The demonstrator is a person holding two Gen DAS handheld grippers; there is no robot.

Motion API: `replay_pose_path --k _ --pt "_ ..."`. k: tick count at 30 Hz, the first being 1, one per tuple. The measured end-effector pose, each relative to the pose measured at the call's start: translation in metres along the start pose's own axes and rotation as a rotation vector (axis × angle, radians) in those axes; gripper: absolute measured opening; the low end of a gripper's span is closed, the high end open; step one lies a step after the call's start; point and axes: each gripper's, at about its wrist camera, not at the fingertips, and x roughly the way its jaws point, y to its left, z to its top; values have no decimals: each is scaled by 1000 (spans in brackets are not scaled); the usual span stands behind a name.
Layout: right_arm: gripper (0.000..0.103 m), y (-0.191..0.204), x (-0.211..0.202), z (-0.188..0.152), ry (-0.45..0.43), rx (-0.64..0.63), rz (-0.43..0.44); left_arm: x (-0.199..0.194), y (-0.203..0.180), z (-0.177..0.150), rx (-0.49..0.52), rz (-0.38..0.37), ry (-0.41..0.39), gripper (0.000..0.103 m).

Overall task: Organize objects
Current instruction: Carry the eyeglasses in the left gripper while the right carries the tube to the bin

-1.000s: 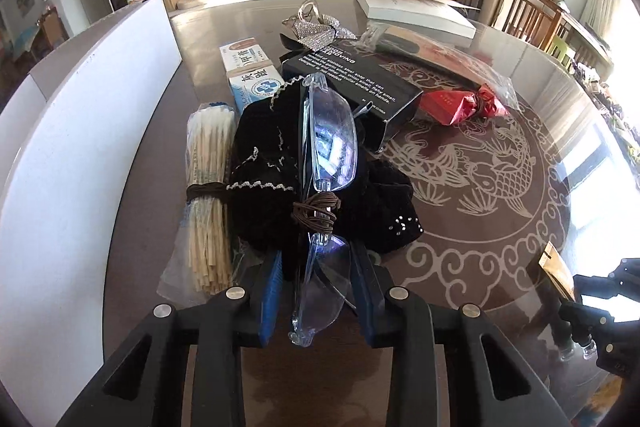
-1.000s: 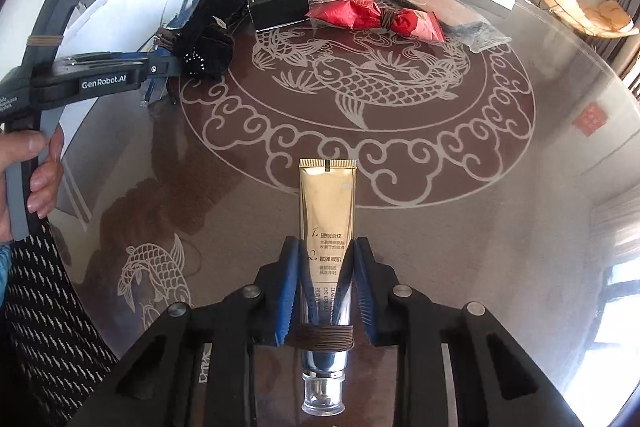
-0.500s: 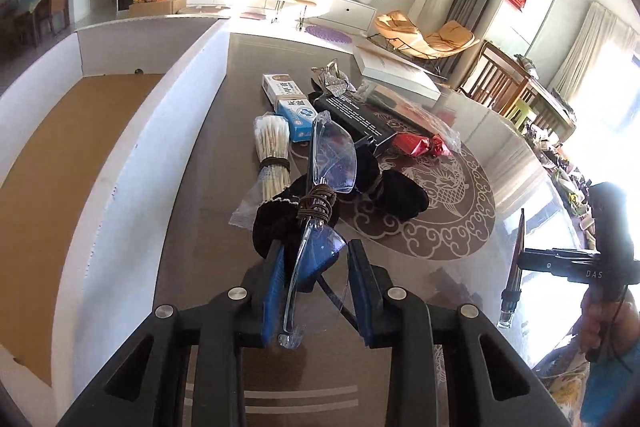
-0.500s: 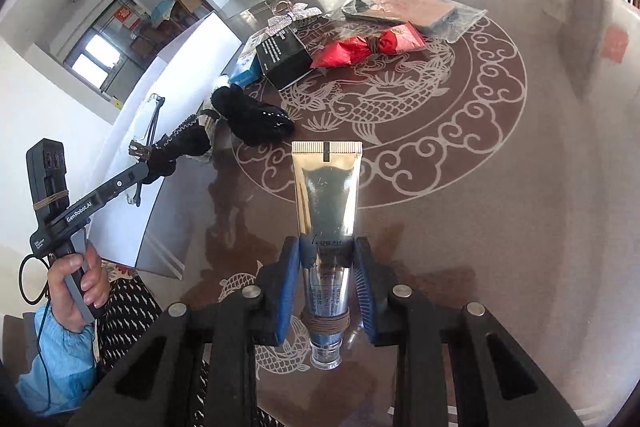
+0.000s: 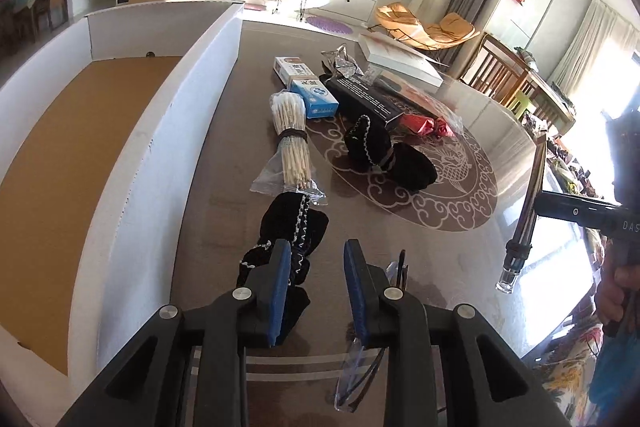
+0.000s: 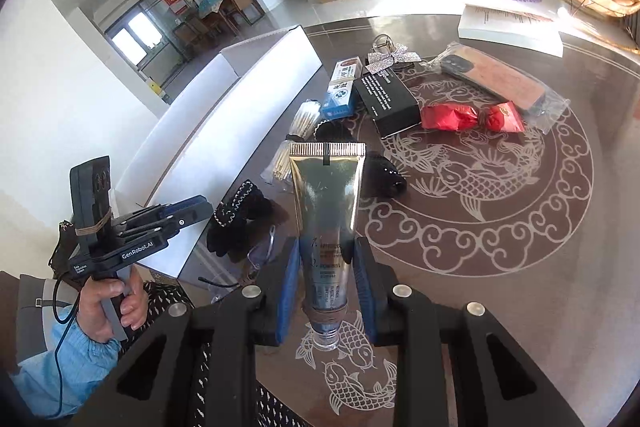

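Right gripper (image 6: 326,267) clamps tube (image 6: 326,203); left gripper (image 5: 314,267) closed, sock-glasses bundle (image 5: 292,227) at tips, hold unclear. Box (image 5: 168,115) looks empty; most items left on table (image 5: 224,163).

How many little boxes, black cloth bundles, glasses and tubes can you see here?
Little boxes: 3 (white box, blue box, black box)
Black cloth bundles: 2 (near bundle, far bundle)
Glasses: 1
Tubes: 1 (gold tube)
Total: 7
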Motion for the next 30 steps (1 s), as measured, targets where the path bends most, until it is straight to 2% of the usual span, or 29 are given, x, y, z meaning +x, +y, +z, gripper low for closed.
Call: replay_pose_path --k 1,3,4,6,9,10,11,12,13,15,19,24,27,30 --pt "28 0 -1 -1 0 3 7 1 -6 -2 26 -14 16 32" --pt "28 0 -2 -4 0 11 20 1 -25 -8 104 -30 37 49" --pt "28 0 -3 -5 0 15 25 2 -38 -12 161 -23 48 54" --pt "28 -2 -5 -6 -4 20 31 12 -64 -22 280 20 92 71" --pt "28 -4 -12 -6 -14 30 40 40 -90 -38 413 110 185 71" --pt "28 -4 -16 -6 -19 33 43 51 -92 -43 432 145 218 71" --pt "28 -4 -20 -5 -26 34 45 60 -93 -47 440 170 252 61" --pt "28 -3 -23 -4 -32 33 47 64 -93 -49 443 161 277 35" --pt "28 -2 -28 -3 -39 30 48 61 -94 -46 434 127 259 25" --pt "28 2 -34 0 -50 18 49 57 -94 -44 445 175 220 25" --pt "28 16 -42 11 -77 -7 68 25 -75 -34 311 100 104 25" --pt "28 50 -37 34 -97 -45 137 -48 -29 -13 98 -5 -52 25" --pt "28 85 -24 54 -106 -76 203 -98 9 0 25 36 -154 25" --pt "28 130 0 77 -109 -106 296 -132 59 12 -50 123 -194 25"
